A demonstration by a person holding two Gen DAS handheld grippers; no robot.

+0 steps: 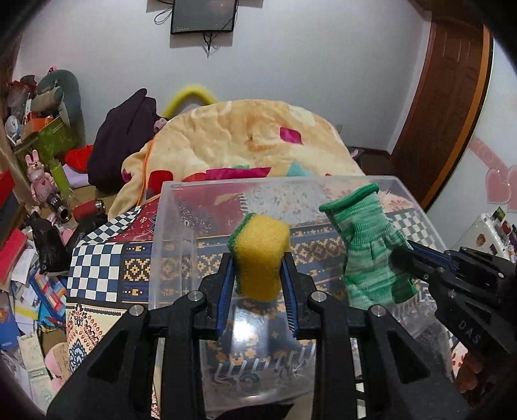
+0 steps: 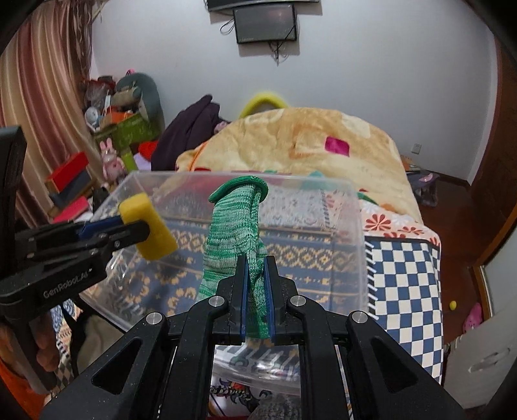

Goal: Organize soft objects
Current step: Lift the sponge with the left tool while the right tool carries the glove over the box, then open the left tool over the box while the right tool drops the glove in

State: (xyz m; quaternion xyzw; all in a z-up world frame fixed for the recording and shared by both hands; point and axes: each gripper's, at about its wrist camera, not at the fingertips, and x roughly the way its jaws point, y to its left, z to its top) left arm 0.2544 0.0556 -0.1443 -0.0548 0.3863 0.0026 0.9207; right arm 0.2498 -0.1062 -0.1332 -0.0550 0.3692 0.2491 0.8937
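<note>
Clear plastic bin (image 1: 168, 206) on the patterned bed cover (image 1: 97, 252), its open top towards me. My right gripper (image 2: 256, 258) pinches a green knit glove (image 2: 232, 232) tight, cuff upward, over the bin's right side; my left gripper (image 1: 257, 258) squeezes a yellow sponge (image 1: 261, 255) narrowly over its middle

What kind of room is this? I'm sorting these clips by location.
Most likely a bedroom in a home: a bed under a thick yellow blanket, plush toys piled in the cluttered corner, striped curtains and a small wall screen.
</note>
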